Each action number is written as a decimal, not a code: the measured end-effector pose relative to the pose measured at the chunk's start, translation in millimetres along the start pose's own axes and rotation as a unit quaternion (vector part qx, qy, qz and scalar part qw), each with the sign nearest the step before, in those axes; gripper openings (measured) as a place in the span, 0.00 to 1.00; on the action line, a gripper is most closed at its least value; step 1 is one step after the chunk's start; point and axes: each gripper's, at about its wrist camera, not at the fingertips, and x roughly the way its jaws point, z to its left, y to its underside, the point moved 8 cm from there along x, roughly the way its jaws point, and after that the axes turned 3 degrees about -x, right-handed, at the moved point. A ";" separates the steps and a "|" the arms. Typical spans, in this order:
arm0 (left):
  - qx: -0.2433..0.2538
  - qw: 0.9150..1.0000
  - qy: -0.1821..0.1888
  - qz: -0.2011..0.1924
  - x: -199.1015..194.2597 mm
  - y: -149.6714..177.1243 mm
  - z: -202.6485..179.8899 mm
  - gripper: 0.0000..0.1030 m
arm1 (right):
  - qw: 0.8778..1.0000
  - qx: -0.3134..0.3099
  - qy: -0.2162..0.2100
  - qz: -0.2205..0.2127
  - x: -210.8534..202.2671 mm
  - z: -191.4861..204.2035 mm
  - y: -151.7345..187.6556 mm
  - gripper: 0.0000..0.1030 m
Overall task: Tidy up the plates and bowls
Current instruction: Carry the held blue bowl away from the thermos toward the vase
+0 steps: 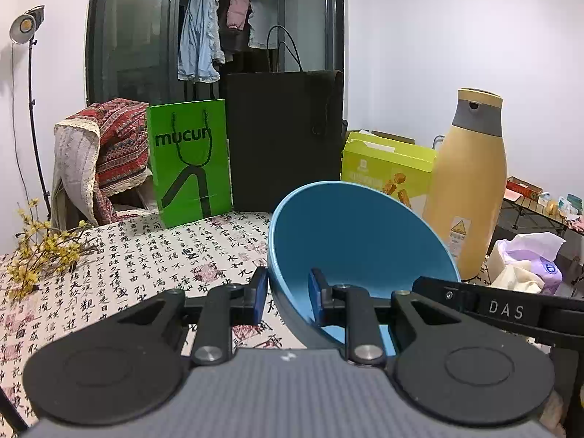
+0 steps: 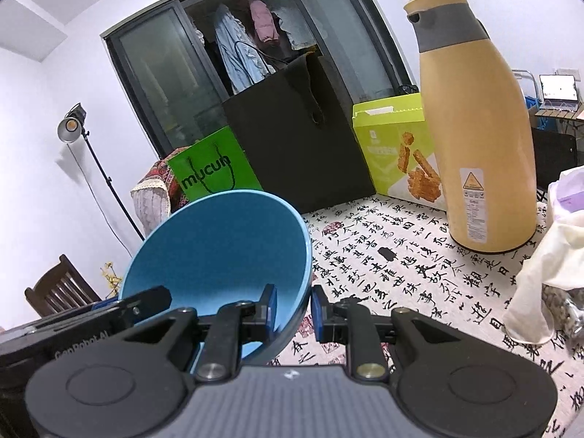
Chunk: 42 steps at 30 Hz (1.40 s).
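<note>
Two grippers share one blue bowl [image 1: 359, 241], held tilted above the calligraphy-print tablecloth [image 1: 146, 255]. Landmark: the yellow thermos [image 1: 471, 189], the tallest nearby item, standing just right of the bowl. Behind the bowl, leftward from the thermos: black paper bag [image 1: 284, 138], green shopping bag [image 1: 189, 160] and snack box [image 1: 387, 171]. Right of the thermos lies a tissue pack [image 1: 529, 259]. Left gripper [image 1: 286, 294]: fingers pinching the bowl's wall, one pad inside, one outside. Right gripper [image 2: 294, 310]: fingers likewise straddling the opposite rim; firm contact there is hard to confirm. Judgement: the bowl appears rigid, smooth, light, possibly breakable; rim holds suit it. The thermos crowds any rightward move.
</note>
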 end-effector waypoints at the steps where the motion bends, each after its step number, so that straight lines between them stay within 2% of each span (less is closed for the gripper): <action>1: -0.003 1.000 0.000 -0.001 -3.1 1.1 0.8 0.23 | 1.000 0.000 -0.002 0.000 -2.4 0.8 1.4 0.19; 20: -0.036 0.999 -0.034 -0.018 -49.0 13.4 23.6 0.24 | 0.999 -0.016 -0.041 0.008 -15.9 31.4 21.0 0.19; 42: -0.071 0.990 -0.116 -0.024 -91.8 26.3 79.9 0.24 | 0.991 -0.042 -0.120 0.036 -1.6 94.2 41.8 0.19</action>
